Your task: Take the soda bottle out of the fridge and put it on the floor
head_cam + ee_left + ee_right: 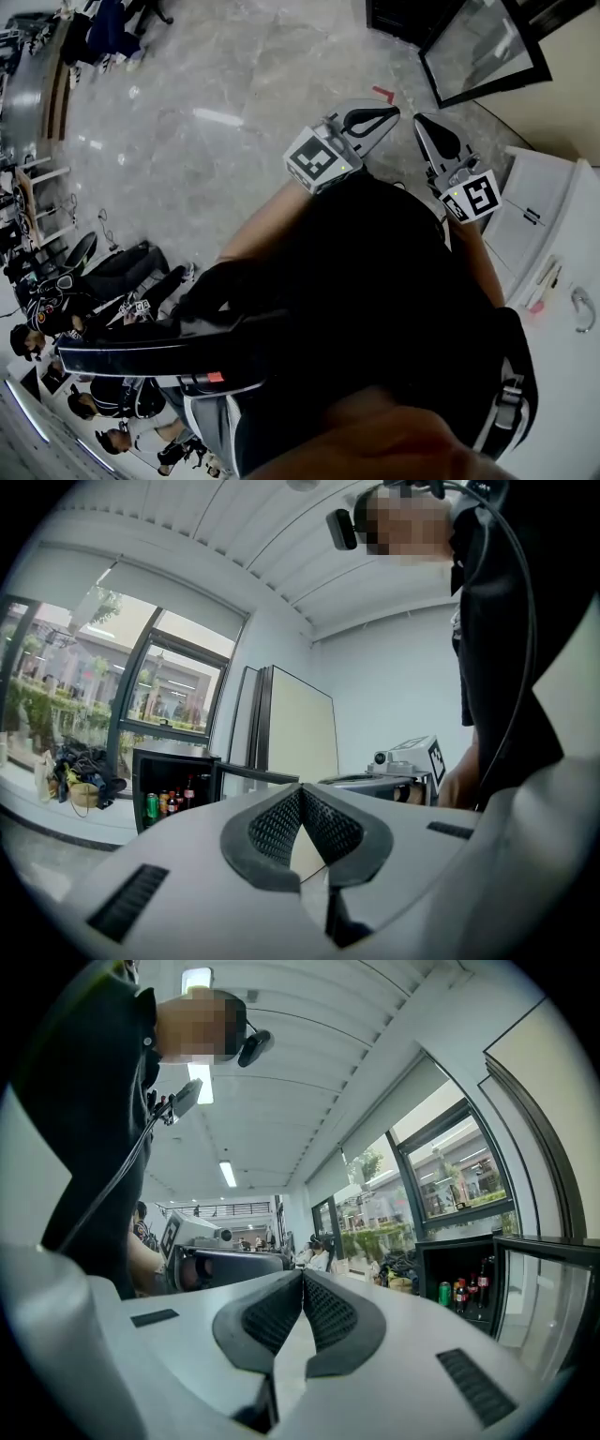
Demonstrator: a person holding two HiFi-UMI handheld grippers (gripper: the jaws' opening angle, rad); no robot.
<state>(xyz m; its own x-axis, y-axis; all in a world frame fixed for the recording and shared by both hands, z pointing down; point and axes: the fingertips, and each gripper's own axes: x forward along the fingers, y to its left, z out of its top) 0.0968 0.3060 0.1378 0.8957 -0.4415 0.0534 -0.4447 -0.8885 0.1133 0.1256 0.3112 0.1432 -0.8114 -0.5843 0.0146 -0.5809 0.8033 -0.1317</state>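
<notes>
Polished grey stone floor (216,112) with pale veining fills the head view. A boxy black fridge (178,756) stands open at 9 o'clock in the left gripper view, its glass door (258,776) swung out. The left hand-held gripper (301,794) is clenched on nothing, its dimpled black rubber pads meeting at the tips. The right hand-held gripper (302,1279) is clenched empty too. The soda bottle (190,793), dark and slim with a red label, stands upright inside the fridge, near a green can (152,805).
</notes>
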